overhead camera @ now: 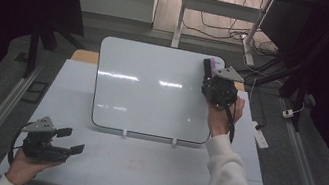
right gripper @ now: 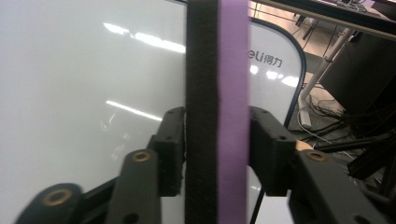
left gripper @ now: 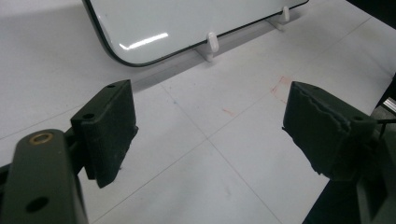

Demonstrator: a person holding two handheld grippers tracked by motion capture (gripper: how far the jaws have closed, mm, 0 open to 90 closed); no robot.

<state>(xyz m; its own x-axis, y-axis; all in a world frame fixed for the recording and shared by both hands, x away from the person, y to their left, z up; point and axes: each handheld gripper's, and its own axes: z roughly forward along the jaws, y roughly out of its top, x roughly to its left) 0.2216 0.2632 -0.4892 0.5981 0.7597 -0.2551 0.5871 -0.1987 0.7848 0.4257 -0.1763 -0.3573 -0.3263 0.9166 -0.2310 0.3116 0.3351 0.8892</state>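
Observation:
A white whiteboard leans on two small white feet at the middle of the table. My right gripper is at the board's upper right corner, shut on a purple-and-black eraser. In the right gripper view the eraser stands upright between the jaws, right in front of the whiteboard. My left gripper rests near the table's front left, open with nothing in it. The left gripper view has the open left gripper over bare table, with the whiteboard's lower edge beyond.
The white table has faint red marks near its front middle. A white foot props the board. Metal rails run along both sides of the table. Cables, desk legs and a power strip lie on the floor behind and to the right.

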